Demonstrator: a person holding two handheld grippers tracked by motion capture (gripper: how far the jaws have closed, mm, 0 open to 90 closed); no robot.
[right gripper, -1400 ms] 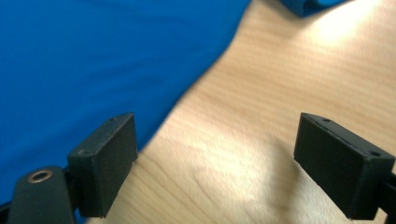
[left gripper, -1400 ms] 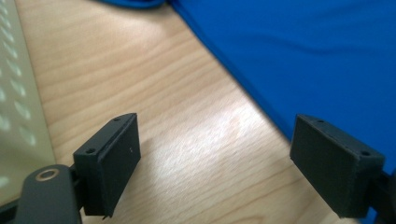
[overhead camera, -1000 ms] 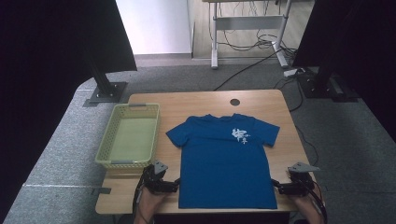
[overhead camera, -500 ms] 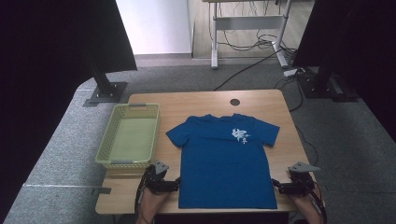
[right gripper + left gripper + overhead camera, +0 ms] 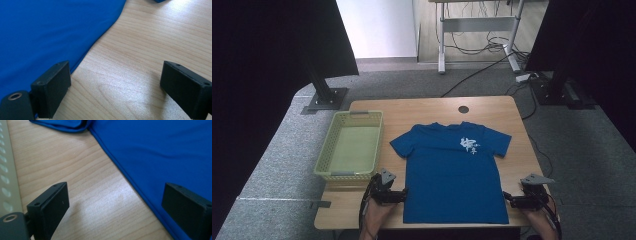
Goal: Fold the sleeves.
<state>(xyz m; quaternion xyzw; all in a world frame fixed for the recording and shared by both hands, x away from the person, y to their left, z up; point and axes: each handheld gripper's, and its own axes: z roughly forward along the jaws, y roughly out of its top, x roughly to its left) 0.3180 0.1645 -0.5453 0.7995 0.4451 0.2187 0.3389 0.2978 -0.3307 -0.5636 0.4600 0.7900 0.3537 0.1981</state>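
Observation:
A blue T-shirt (image 5: 452,175) with a white print lies flat on the wooden table (image 5: 422,112), hem toward the front edge. My left gripper (image 5: 401,196) sits at its lower left side, open; its jaws have just been closing a little. In the left gripper view the gripper (image 5: 115,205) straddles the T-shirt (image 5: 162,150) edge, right jaw over cloth, left jaw over wood, nothing pinched. My right gripper (image 5: 508,200) rests open at the lower right side. In the right gripper view the gripper (image 5: 115,85) has its left jaw at the T-shirt (image 5: 50,30) edge.
A pale green basket (image 5: 323,160) stands on the table's left part, close behind my left gripper; its wall (image 5: 7,182) runs along the left of the left gripper view. A round cable hole (image 5: 463,109) sits near the far edge. Dark stands and cables lie on the floor beyond.

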